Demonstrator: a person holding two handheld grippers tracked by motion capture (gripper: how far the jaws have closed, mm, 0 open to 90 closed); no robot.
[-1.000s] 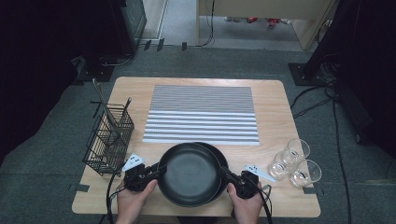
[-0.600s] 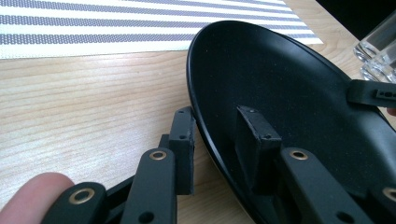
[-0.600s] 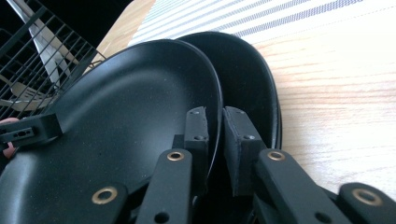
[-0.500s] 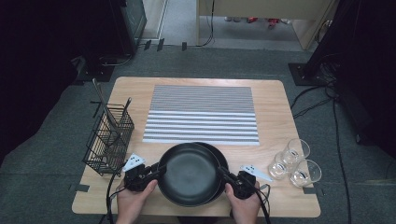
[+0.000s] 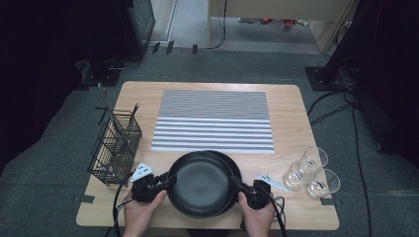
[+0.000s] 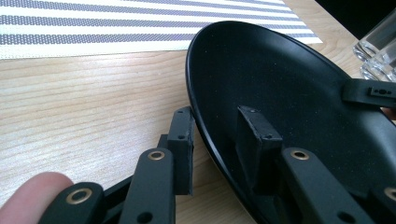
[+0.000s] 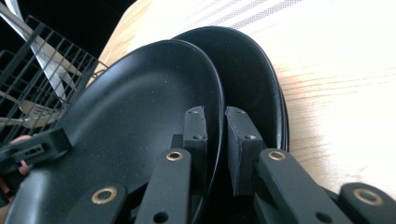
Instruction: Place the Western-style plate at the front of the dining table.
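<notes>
- High view: two black plates stacked at the table's [image 5: 296,106] near edge, just below the striped placemat [image 5: 212,121]. Top plate [image 5: 200,183] sits offset toward the left of the lower plate [image 5: 235,170]. Left gripper [image 5: 167,180] at its left rim, right gripper [image 5: 237,183] at its right rim. Wire cutlery basket [image 5: 114,148] to the left, three glasses [image 5: 310,173] to the right.
- Left gripper view: jaws part-open and straddling the top plate's rim [image 6: 205,135], one pad outside, one inside the bowl; a gap shows at the outer pad, so a firm grip cannot be confirmed.
- Right gripper view: jaws narrowly set, closed on the top plate's rim [image 7: 218,121]; lower plate [image 7: 261,79] lies behind the outer jaw.
- Handling note: the step appears to be lifting the top plate off the stack. Seat the left pads fully before raising, lift both sides evenly and level, and keep the outer jaws clear of the lower plate.
</notes>
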